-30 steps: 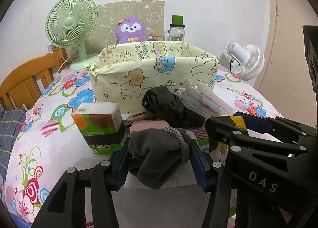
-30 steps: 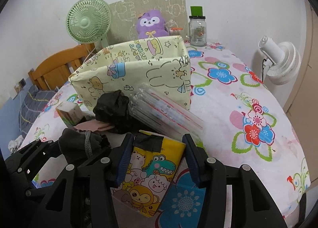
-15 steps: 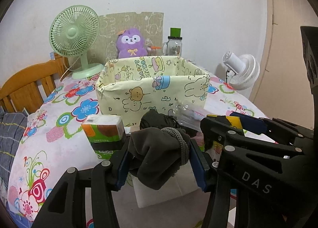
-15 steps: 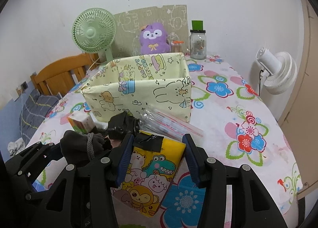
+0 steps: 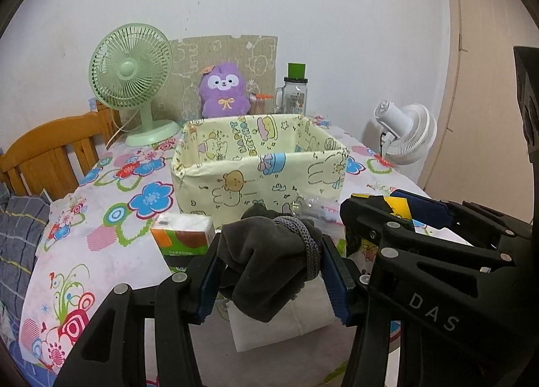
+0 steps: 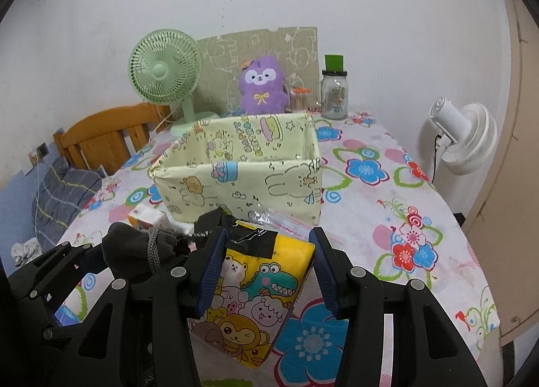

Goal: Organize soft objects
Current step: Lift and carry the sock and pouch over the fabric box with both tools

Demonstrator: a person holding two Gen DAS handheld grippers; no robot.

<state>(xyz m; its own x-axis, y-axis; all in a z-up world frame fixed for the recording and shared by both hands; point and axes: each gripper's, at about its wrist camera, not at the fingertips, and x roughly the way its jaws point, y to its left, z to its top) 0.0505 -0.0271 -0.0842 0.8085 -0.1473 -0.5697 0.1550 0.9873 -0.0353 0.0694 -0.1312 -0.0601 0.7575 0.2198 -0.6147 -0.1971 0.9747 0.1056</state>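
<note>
The dark grey fleece cloth bundle looks soft and matt, tied with a rough braided cord. The yellow cartoon-printed plastic pack is glossy, with shiny black tape on top. The pale yellow printed storage box has a smooth, slightly sheeny covering. The purple plush toy is fuzzy. The brown wooden chair back looks varnished.
</note>
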